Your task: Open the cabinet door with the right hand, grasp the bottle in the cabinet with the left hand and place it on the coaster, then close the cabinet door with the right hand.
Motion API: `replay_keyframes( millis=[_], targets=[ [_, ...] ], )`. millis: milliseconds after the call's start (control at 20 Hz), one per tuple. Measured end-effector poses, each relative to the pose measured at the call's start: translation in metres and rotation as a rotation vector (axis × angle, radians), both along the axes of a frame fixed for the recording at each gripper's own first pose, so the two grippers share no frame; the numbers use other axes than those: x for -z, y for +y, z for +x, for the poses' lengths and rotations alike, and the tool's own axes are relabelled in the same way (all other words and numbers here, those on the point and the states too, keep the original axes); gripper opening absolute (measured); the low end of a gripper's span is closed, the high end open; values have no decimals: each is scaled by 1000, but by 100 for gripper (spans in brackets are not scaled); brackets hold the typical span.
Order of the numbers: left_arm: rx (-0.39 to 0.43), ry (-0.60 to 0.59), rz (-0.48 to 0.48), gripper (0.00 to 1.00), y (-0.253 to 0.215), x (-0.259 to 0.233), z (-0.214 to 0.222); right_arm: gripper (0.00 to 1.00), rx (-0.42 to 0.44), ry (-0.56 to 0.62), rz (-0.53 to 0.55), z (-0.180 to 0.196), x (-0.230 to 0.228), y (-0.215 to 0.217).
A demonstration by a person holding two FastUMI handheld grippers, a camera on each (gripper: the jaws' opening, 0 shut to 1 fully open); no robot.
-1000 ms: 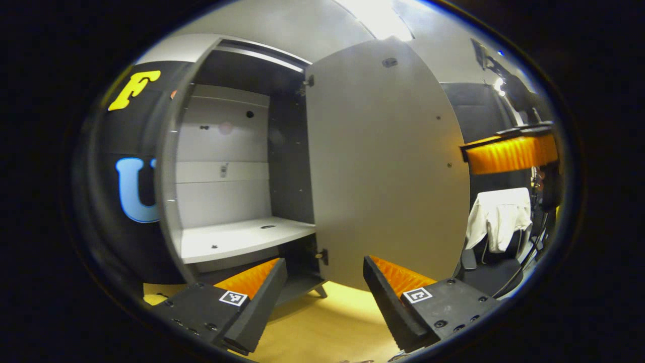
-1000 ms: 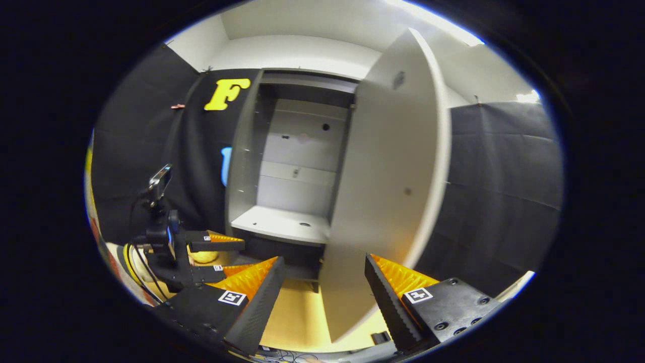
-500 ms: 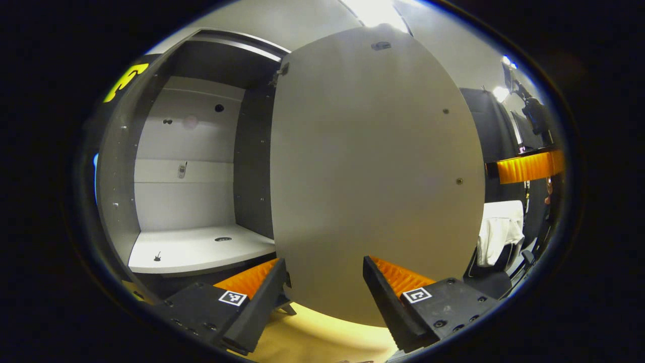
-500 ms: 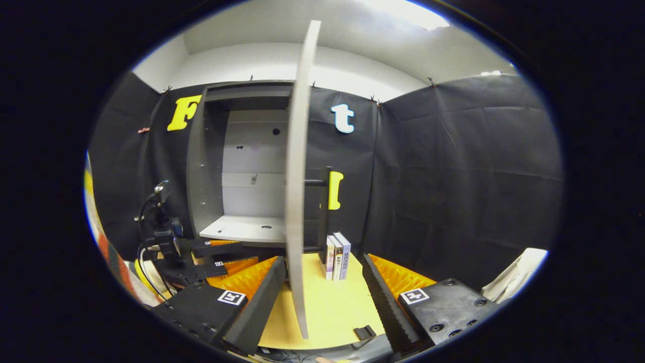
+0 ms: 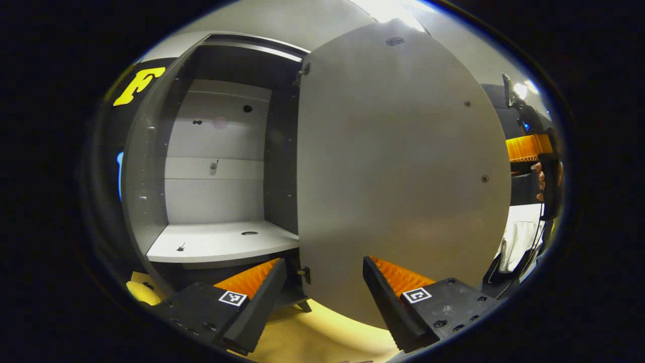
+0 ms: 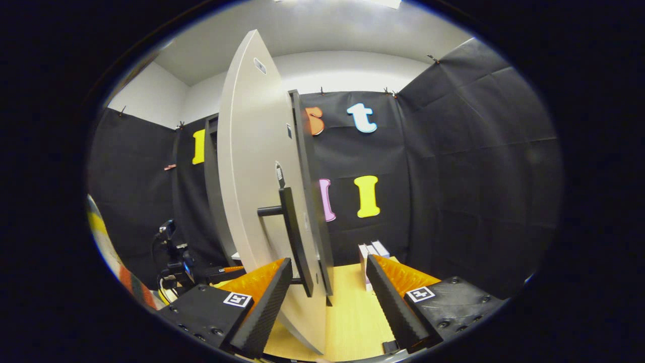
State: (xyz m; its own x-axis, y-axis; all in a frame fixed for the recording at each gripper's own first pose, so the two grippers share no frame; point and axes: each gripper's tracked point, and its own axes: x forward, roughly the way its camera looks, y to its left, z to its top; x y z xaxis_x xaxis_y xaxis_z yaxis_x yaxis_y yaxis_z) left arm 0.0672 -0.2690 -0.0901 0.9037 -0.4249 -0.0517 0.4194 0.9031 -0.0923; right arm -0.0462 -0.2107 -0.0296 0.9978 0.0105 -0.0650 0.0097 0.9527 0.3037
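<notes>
I took the cabinet [image 5: 151, 166] as the reference. Its door [image 5: 398, 171] stood swung out to the right of the opening, hinged at the cabinet's right side. Inside the cabinet, a shelf [image 5: 221, 242] lay across the lower part, in front of the back panel [image 5: 216, 151]. In the right gripper view, the door [image 6: 252, 166] stood nearly edge-on, with its handle [image 6: 292, 227] on the outer face. Some books [image 6: 370, 252] stood on the table [image 6: 352, 312], to the right of the door.
</notes>
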Motion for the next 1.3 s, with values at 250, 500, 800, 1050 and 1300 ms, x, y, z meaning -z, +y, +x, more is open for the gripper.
replay_keyframes(
  millis=[250, 500, 800, 1050, 1300],
  targets=[
    [-54, 12, -4, 96, 24, 3, -4, 95, -60, 18, -33, 7, -3, 27],
    [-90, -4, 48, 96, 64, 5, -8, 95, -193, 6, -3, 24, -9, 105],
    [-192, 8, 55, 96, 155, 10, -30, 95, -218, -81, -69, 68, -28, 186],
    [-300, 16, 60, 96, 233, 14, -50, 94, -168, -197, -241, 82, -36, 227],
    [-367, 21, 44, 99, 270, 13, -68, 97, -222, -170, -94, 93, -42, 258]
  ],
)
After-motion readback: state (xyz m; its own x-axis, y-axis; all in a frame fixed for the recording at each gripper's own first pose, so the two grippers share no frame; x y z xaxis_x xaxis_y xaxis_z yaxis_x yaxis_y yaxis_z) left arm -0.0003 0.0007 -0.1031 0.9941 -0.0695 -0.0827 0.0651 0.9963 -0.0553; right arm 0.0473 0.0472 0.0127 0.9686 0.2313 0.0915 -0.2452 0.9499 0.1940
